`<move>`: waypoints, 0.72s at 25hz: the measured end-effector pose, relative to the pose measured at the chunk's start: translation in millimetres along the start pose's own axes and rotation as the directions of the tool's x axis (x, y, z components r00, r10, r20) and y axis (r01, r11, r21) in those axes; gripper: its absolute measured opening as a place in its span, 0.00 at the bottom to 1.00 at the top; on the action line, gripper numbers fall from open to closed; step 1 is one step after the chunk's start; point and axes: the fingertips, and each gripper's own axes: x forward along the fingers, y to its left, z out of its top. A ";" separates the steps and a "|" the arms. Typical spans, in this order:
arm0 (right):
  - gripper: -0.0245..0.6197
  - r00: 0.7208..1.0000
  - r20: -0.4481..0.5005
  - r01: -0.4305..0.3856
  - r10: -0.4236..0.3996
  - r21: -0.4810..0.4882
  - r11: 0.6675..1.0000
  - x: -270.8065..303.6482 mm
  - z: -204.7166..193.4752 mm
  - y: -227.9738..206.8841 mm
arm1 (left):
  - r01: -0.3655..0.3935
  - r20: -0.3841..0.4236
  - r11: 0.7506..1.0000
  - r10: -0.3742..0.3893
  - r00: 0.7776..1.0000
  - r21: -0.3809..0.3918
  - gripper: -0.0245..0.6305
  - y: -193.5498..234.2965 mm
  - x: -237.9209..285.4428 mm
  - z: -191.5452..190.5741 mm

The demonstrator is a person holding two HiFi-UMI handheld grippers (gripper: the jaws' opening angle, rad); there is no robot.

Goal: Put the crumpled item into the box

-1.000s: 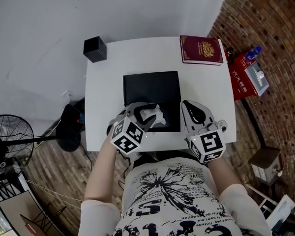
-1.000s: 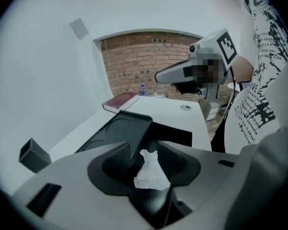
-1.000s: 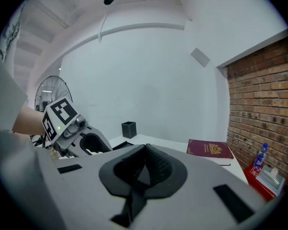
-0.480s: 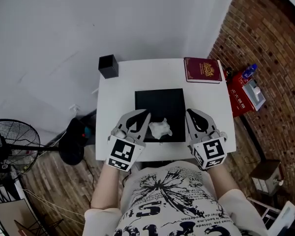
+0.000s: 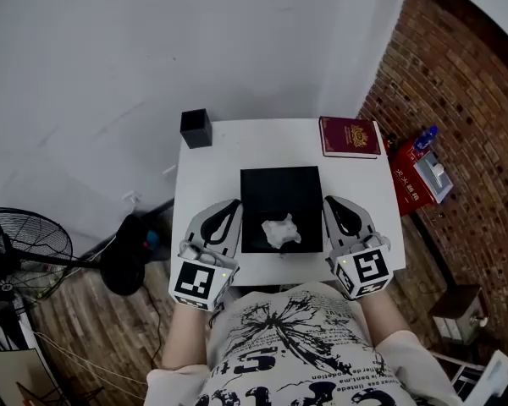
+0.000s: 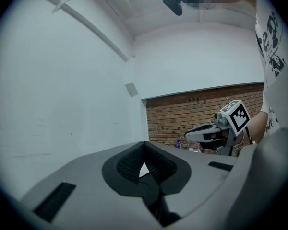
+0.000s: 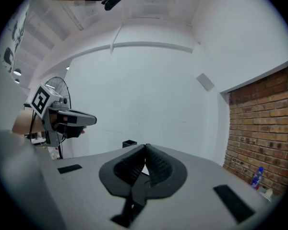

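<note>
The crumpled white paper lies in the flat black box, near its front edge, with nothing touching it. My left gripper rests over the table's front left, beside the box's left side, its jaws shut and empty. In the left gripper view the pads meet with nothing between them. My right gripper sits beside the box's right side, also shut and empty, with its pads pressed together.
The white table carries a small black cube box at its far left corner and a dark red book at its far right. A red case with a bottle stands to the right by the brick wall; a fan stands on the left floor.
The left gripper let go of the crumpled paper, drew back to the left of the box and shut. The paper now lies loose in the black box.
</note>
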 end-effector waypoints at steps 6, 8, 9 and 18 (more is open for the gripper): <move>0.06 1.000 0.024 0.001 -0.001 -0.002 1.000 -1.9 6.8 10.2 | -0.017 0.041 1.000 0.018 0.999 -0.008 0.06 8.6 -7.8 1.9; 0.06 1.000 0.028 0.002 -0.002 0.001 1.000 -2.5 8.0 10.3 | -0.017 0.064 1.000 0.018 0.998 -0.014 0.06 8.3 -6.0 4.9; 0.06 1.000 0.029 0.004 -0.004 0.005 1.000 -2.6 8.1 10.0 | -0.016 0.068 1.000 0.017 0.998 -0.013 0.06 7.9 -5.2 5.4; 0.06 1.000 0.016 0.018 -0.019 0.012 1.000 -0.5 3.4 10.3 | -0.001 0.057 1.000 0.001 0.998 -0.004 0.06 8.4 -0.6 2.7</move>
